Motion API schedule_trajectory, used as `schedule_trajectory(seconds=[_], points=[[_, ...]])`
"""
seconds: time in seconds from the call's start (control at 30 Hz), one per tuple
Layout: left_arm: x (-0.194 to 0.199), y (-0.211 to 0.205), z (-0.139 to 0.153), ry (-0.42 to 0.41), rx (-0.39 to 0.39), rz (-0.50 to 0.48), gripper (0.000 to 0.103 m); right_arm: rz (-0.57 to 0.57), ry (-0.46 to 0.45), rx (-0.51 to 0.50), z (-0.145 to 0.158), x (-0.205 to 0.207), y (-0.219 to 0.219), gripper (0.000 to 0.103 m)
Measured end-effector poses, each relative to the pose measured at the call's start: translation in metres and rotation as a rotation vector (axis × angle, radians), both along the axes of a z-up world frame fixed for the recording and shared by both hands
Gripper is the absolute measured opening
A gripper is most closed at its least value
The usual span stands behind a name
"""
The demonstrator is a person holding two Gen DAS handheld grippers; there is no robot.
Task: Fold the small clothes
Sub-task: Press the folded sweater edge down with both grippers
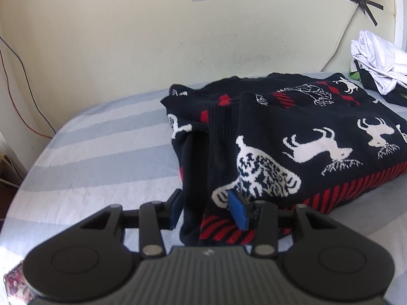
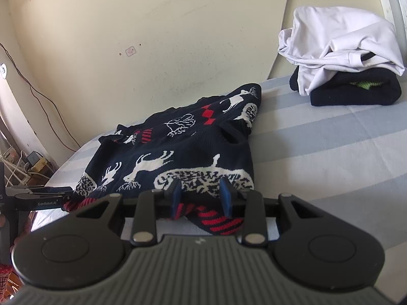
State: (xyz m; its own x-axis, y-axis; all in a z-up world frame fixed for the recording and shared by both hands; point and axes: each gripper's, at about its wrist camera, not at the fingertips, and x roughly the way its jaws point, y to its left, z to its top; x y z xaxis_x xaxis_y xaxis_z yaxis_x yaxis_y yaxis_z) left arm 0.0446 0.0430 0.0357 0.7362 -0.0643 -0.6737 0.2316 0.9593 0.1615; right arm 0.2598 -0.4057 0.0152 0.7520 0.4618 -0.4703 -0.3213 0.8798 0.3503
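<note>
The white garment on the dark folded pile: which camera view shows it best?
The right wrist view: there the white garment appears whole and large, draped over a dark folded pile on the striped bed. The left wrist view shows the white garment only small at its right edge, partly cut off.

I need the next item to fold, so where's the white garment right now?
The white garment is at the upper right of the right wrist view, crumpled atop a dark folded garment near the wall, beyond the reindeer sweater.
</note>
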Motion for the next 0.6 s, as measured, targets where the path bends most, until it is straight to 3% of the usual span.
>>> schedule_trajectory(seconds=[0.1, 0.2, 0.5, 0.57, 0.6], points=[[-0.005, 0.001, 0.003, -0.046, 0.014, -0.016, 0.039, 0.001, 0.001, 0.0, 0.0, 0.0, 0.0, 0.037], [-0.011, 0.006, 0.008, -0.06, -0.024, -0.047, 0.039, 0.002, 0.004, 0.002, 0.0, 0.001, 0.0, 0.037], [0.014, 0.01, -0.005, 0.074, -0.128, -0.075, 0.037, 0.01, 0.014, 0.01, -0.001, 0.003, -0.003, 0.037], [0.018, 0.017, -0.005, 0.113, -0.2, -0.074, 0.026, 0.011, 0.015, 0.011, -0.001, 0.003, -0.004, 0.037], [0.021, 0.022, -0.005, 0.142, -0.249, -0.076, 0.015, 0.011, 0.015, 0.011, -0.002, 0.003, -0.004, 0.037]])
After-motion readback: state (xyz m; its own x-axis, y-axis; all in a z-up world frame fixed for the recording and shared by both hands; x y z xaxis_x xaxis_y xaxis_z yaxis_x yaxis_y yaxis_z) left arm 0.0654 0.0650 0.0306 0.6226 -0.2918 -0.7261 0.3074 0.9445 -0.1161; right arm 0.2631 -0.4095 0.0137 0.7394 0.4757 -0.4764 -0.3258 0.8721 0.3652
